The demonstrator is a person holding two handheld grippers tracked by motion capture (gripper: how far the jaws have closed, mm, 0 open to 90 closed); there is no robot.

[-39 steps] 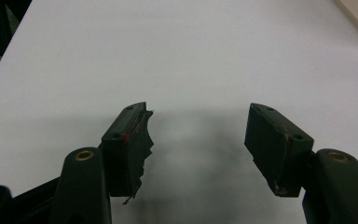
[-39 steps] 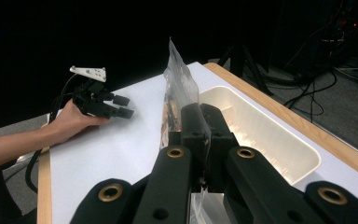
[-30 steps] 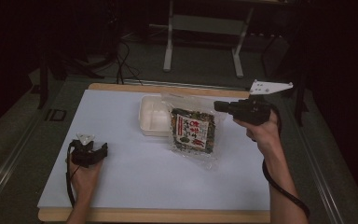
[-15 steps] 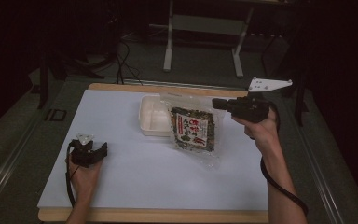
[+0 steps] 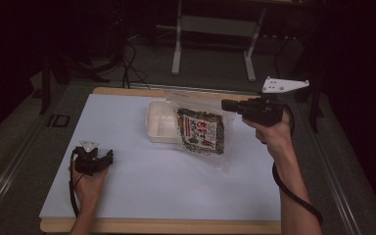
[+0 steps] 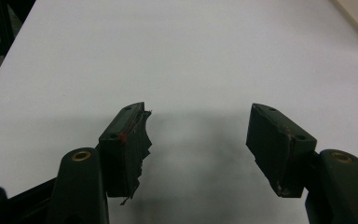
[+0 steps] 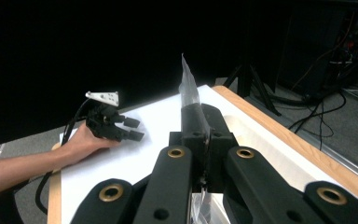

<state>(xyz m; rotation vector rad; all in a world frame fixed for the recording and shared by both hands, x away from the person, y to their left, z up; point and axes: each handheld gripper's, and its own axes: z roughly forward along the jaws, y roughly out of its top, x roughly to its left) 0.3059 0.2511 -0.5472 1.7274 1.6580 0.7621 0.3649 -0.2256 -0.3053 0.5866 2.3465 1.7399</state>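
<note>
We see the right gripper (image 5: 229, 105) raised at the far right of the table, its jaws pressed together on the clear upper edge of a plastic bag (image 5: 201, 131); in the right gripper view a strip of that clear film (image 7: 189, 95) stands up from between the closed jaws. The bag, with a dark printed snack pack inside it, slopes down from the grip toward us, its lower end lying on the white mat (image 5: 142, 191). Its left side lies over the edge of a shallow white container (image 5: 159, 126), which sits on the mat just beside the grip. The right hand (image 5: 274, 137) holds the gripper level, with a cable trailing down along the forearm. Well apart from this, at the near left of the mat, the left gripper (image 5: 108, 157) rests low in the left hand (image 5: 89, 182). In the left gripper view its jaws stand wide apart above bare mat, nothing between them, and one pad (image 6: 133, 144) looks torn along its inner edge.
</note>
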